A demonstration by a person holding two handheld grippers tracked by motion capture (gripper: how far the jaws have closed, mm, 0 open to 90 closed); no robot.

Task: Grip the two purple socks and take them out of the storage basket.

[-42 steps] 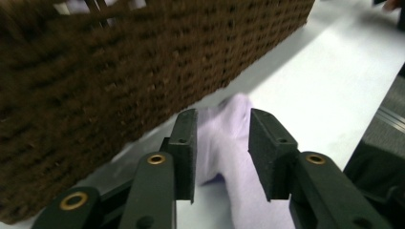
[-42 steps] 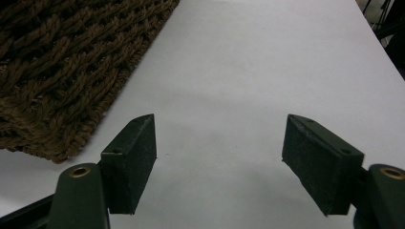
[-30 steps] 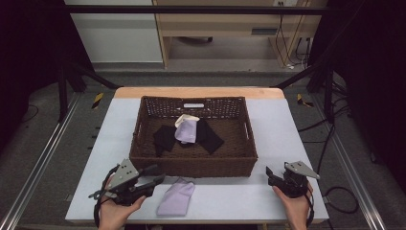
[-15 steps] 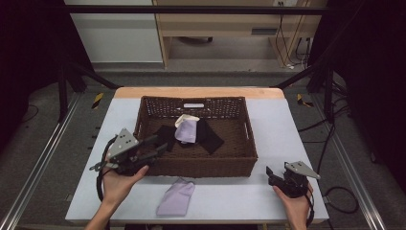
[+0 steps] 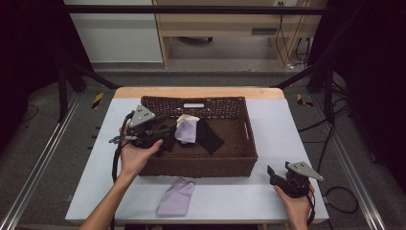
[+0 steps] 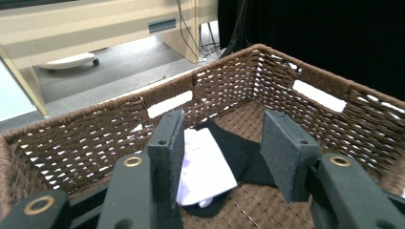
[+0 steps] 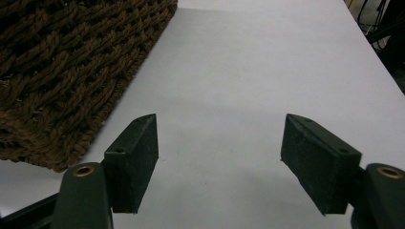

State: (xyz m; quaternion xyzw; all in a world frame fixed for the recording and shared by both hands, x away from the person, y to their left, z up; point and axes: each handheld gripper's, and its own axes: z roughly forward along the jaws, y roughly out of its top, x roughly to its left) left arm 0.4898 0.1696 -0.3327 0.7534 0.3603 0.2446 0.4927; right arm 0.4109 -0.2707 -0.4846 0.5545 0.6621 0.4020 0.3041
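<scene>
The left black two-jaw gripper (image 5: 165, 135) was held forward, jaws apart; the right black two-jaw gripper (image 5: 274, 175) gaped wide, low.

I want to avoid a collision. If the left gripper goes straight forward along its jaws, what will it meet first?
Most likely the light sock on the black clothing in the wicker basket. The left gripper is open and points down at that pile. Beyond it is the far basket wall; depth is hard to judge.

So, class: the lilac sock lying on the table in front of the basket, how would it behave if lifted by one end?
The lilac sock lies flat and creased, so it would probably droop limply. It looks thin, so likely light. Soft fabric should not roll or slide far.
</scene>
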